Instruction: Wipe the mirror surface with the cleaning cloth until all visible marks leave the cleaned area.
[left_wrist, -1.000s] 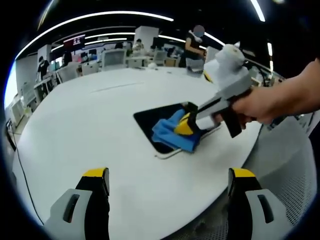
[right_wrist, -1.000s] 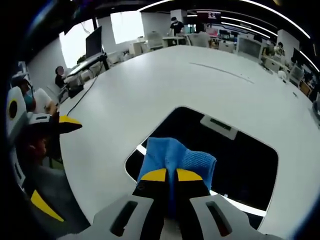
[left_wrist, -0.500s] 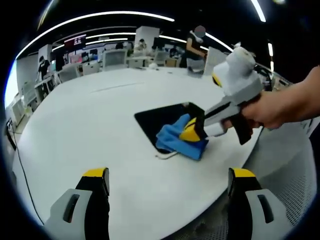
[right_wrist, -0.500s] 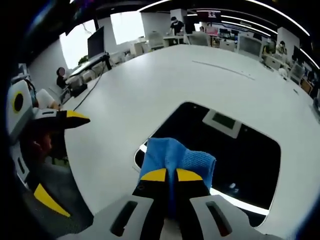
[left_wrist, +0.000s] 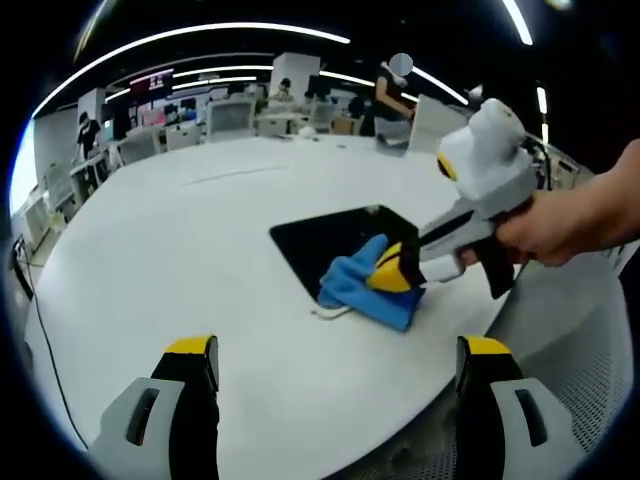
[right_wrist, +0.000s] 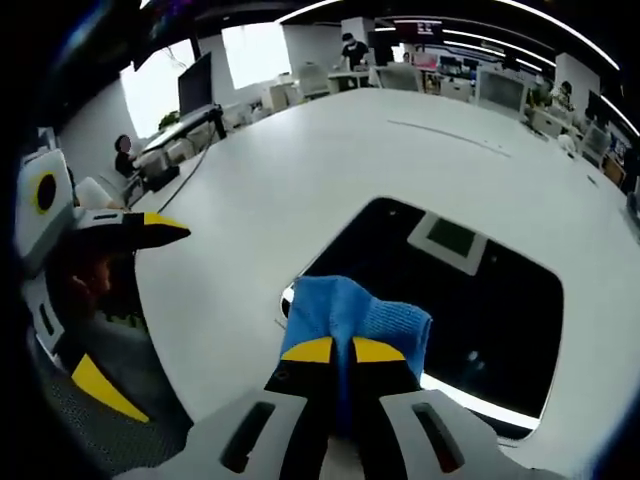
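The right gripper (right_wrist: 335, 350), jaws clamped on the blue cleaning cloth (right_wrist: 350, 315), has dragged it to the near edge of the dark mirror (right_wrist: 480, 300) on the white table (right_wrist: 300, 170), finishing a stroke; the left gripper (left_wrist: 335, 350) hovers wide open, empty.

The left gripper (left_wrist: 335, 362) has two pale grey jaws, each capped by a yellow pad over a black band, with a dark slot down the grey shell just behind the tips.

The right gripper (right_wrist: 342, 352) has black jaw tips faced with yellow pads, set on light grey shells that each carry a dark oblong slot behind the tips. In the left gripper view it (left_wrist: 398, 272) shows a white-grey rounded body, a yellow patch on its side, black jaws with yellow tips, and a black handle in a bare hand (left_wrist: 560, 225) with no sleeve.
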